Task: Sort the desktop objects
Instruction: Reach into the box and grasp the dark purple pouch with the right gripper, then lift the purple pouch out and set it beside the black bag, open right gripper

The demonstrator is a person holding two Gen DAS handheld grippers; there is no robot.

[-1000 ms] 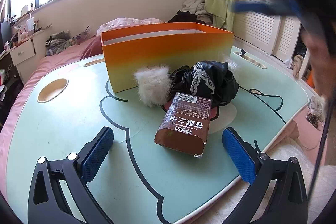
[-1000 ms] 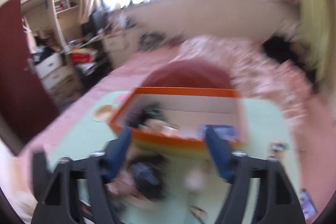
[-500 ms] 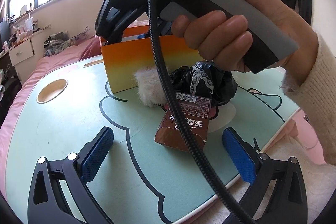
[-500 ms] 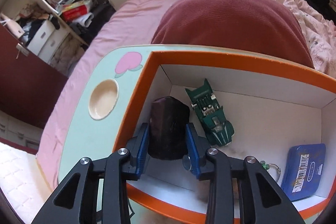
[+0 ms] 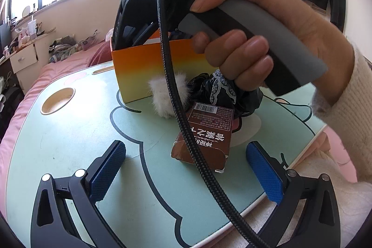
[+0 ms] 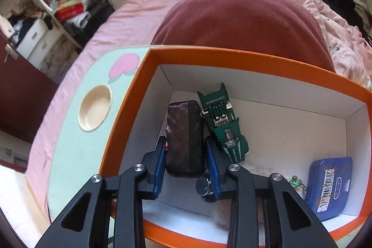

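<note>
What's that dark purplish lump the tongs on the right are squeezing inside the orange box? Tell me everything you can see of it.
The dark purplish lump is a soft-looking, padded oblong with a slightly shiny, crinkled surface, like a small fabric pouch; what it really is cannot be told. It lies lengthwise inside the orange box, in the left corner. The right gripper is shut on its near end, a blue pad on each side. The green toy car lies right beside it.

In the left wrist view, the hand (image 5: 251,38) and its black cable (image 5: 183,113) hide most of the orange box (image 5: 139,71) and part of the brown carton (image 5: 209,131) before it. Inside the box, gripper arms cover a furry thing (image 6: 220,213) and a small green item (image 6: 295,180) beside the blue tin (image 6: 330,187).
</note>
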